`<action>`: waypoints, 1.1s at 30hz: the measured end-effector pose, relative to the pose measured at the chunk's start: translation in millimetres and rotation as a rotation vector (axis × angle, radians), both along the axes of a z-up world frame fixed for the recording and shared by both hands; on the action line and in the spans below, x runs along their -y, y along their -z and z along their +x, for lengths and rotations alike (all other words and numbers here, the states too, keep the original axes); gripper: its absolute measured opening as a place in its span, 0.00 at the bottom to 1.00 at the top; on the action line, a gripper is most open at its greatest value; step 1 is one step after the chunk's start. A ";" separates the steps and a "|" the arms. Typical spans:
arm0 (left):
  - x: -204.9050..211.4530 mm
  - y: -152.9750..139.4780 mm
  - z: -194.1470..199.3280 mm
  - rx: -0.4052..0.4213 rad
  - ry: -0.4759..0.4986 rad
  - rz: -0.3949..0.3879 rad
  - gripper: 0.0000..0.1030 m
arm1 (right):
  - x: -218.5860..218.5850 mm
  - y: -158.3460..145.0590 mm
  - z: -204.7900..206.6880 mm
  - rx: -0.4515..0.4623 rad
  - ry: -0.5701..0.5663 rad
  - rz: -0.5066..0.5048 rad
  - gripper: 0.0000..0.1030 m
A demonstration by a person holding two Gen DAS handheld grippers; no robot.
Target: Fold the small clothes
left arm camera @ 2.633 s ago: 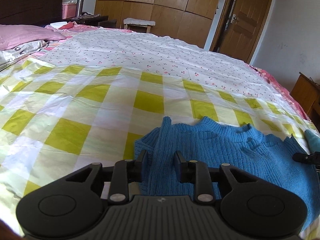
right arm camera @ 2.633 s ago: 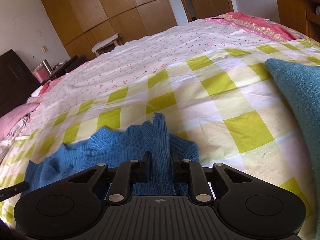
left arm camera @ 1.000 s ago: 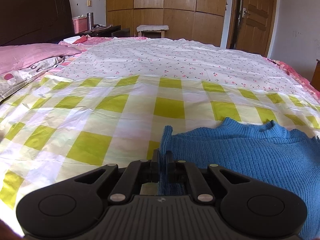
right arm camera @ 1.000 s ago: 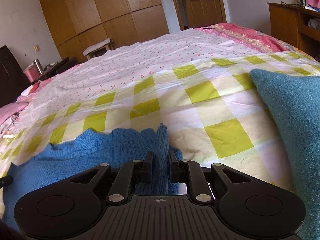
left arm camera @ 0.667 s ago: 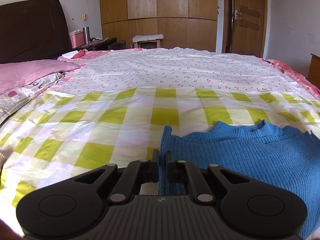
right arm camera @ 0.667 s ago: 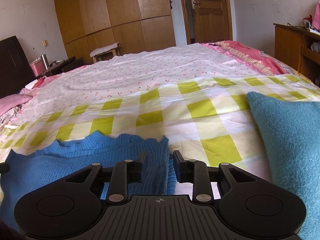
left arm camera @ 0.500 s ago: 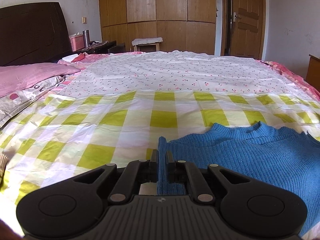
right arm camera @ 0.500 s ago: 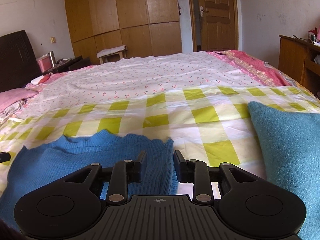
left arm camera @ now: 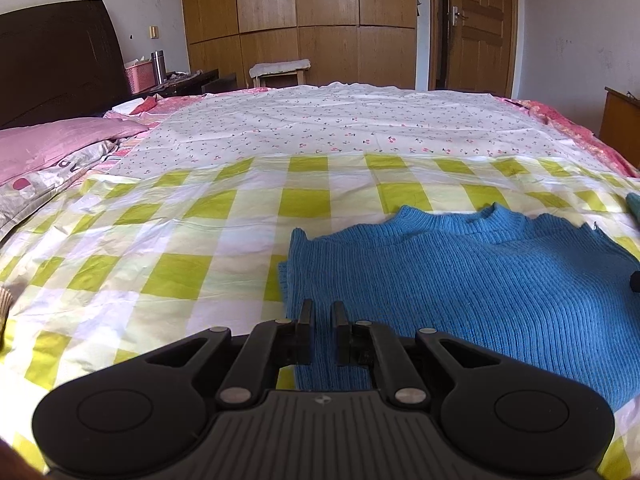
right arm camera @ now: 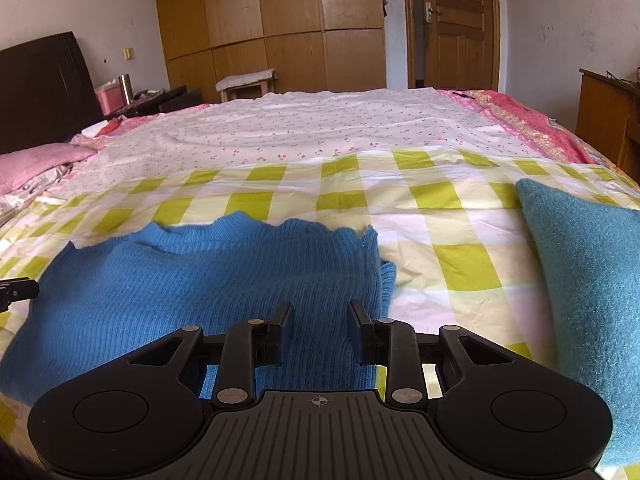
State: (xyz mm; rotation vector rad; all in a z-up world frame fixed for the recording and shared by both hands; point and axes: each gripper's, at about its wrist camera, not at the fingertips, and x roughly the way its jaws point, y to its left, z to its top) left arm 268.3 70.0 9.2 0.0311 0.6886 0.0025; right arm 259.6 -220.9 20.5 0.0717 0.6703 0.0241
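A blue knit sweater (left arm camera: 460,272) lies spread flat on the yellow-checked sheet (left arm camera: 168,276), neckline away from me. My left gripper (left arm camera: 322,312) is shut on the sweater's left edge near the hem, with knit showing between its narrow jaws. In the right wrist view the sweater (right arm camera: 200,280) fills the lower left. My right gripper (right arm camera: 320,312) stands open over the right edge, its pads clear of the knit lying between and under them. A dark tip of the left gripper (right arm camera: 16,290) shows at the left border.
A teal fuzzy garment (right arm camera: 580,280) lies on the sheet to the right of the sweater. Pink pillows (left arm camera: 52,144) and a dark headboard (left arm camera: 56,60) are at the left. A floral sheet (left arm camera: 340,128), wardrobe and door lie beyond.
The right gripper's jaws opened and let go of the sweater's right edge. Both grippers drew back towards me. The sweater's raised corners dropped, and it now lies flatter.
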 end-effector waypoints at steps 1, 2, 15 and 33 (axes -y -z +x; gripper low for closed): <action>0.6 1.6 0.3 -0.008 0.001 0.005 0.14 | 1.2 0.5 1.1 -0.004 0.005 -0.002 0.28; 0.8 3.2 0.7 -0.015 0.000 0.010 0.14 | 2.7 1.1 2.6 -0.009 0.010 -0.005 0.28; -16.0 3.5 -13.9 -0.031 -0.030 -0.032 0.14 | 18.5 -7.8 -12.1 0.023 0.067 -0.021 0.28; -27.3 8.1 -57.2 -0.091 -0.074 -0.243 0.19 | 37.7 -12.9 -36.8 0.025 0.037 0.103 0.29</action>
